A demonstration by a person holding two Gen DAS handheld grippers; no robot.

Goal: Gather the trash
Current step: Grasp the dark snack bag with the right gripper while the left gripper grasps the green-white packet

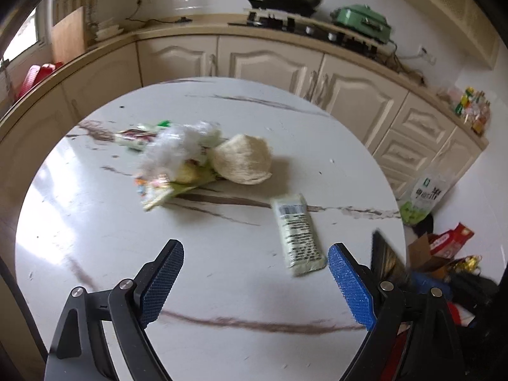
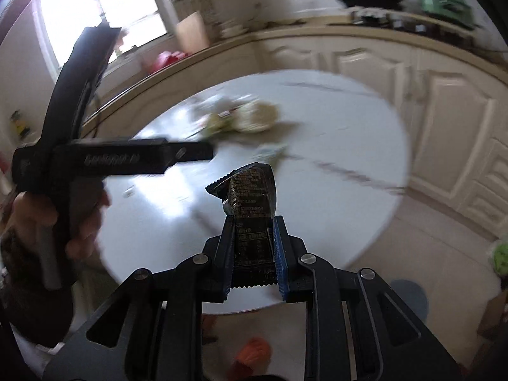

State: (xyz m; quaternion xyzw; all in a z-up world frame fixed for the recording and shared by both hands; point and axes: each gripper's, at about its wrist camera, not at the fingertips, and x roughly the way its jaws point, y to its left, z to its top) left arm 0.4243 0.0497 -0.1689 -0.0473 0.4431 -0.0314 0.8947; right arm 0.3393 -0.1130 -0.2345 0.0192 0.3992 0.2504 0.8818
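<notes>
Trash: a dark wrapper [image 2: 254, 219], print unreadable, pinched in the right gripper's [image 2: 254, 247] jaws; left gripper's [image 1: 255, 281] jaws spread, pale barcoded packet [image 1: 298, 235] just beyond them on the desk [image 1: 95, 222].

Round table [image 1: 95, 222] mid-frame in left wrist view. Wrapper pile [image 1: 171, 158] left of centre on it, husk-like lump [image 1: 243, 158] touching pile's right side. Flat packet [image 1: 298, 235] lower right of those, apart, just left of one left gripper [image 1: 255, 266] finger. Counter [image 1: 190, 22] behind table; stove [image 1: 317, 28] upper right on it. Bags [image 1: 425, 197] on floor, right edge.
</notes>
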